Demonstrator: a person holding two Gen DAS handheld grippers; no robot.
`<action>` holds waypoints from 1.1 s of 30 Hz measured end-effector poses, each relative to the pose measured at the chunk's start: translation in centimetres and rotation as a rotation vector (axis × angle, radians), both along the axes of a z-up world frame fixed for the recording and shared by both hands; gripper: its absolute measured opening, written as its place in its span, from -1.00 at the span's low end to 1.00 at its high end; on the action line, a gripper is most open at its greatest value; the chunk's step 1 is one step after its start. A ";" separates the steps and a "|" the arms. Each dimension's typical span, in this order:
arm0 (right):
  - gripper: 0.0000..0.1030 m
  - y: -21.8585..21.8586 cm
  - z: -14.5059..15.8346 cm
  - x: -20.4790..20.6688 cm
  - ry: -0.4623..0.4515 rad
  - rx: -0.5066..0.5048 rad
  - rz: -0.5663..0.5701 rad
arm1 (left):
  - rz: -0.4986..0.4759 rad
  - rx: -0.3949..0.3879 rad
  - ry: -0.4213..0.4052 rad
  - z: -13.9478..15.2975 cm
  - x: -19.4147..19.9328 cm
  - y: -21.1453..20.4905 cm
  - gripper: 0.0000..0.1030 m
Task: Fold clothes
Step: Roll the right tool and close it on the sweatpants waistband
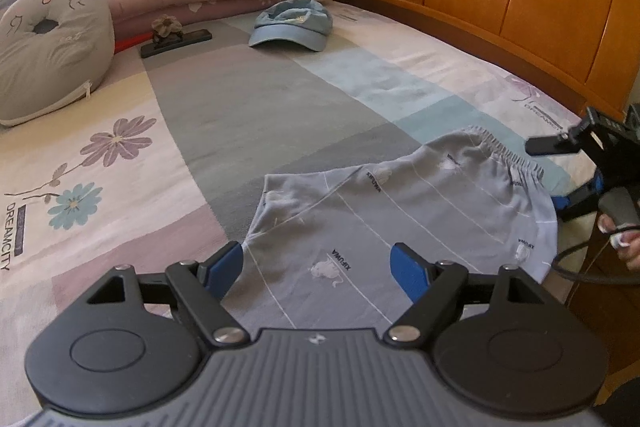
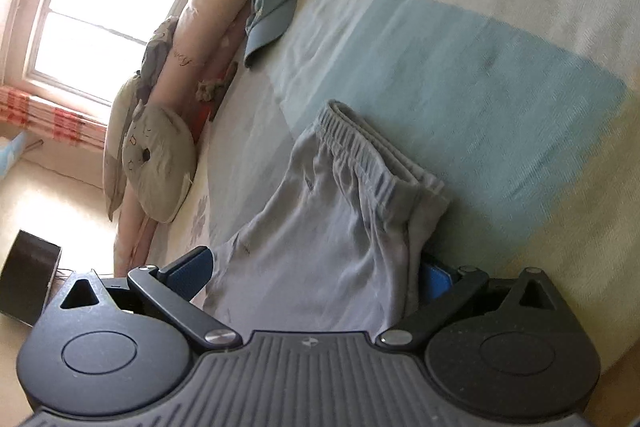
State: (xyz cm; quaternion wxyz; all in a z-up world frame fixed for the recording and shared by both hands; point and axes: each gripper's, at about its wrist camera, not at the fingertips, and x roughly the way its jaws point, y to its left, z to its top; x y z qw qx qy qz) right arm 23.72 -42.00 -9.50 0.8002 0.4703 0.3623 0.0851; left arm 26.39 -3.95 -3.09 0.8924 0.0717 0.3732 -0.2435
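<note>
One pair of pale grey patterned cotton shorts [image 1: 404, 211] lies at lower centre on the patchwork bedsheet [image 1: 248, 115], beyond one blue cap [image 1: 290, 25]. The left gripper [image 1: 318, 269] hovers spread over the hem. The right gripper [image 2: 316, 275] is wide, cloth bunched between; any grip is unclear, one finger hidden.

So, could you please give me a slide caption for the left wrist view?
Open left tongs hover over grey shorts on the bed; cap beyond.

Left tongs [image 1: 318, 267] spread wide, right tongs [image 2: 316, 275] likewise, rolled sideways
</note>
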 end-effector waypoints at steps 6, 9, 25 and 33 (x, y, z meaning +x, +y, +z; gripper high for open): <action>1.00 -0.3 0.1 0.9 -0.043 -0.050 -0.058 | -0.009 -0.003 -0.001 0.0 -0.2 0.3 0.57; 1.00 1.0 0.1 0.7 -0.037 -0.066 0.001 | 0.004 -0.010 0.008 -0.1 -0.1 0.6 0.57; 0.77 1.5 -0.5 1.3 -0.188 -0.230 -0.008 | 0.018 0.004 0.026 -0.5 0.4 0.4 0.58; 0.42 2.2 -1.0 0.5 -0.218 -0.338 -0.042 | 0.001 0.024 0.015 0.0 0.5 -0.2 0.58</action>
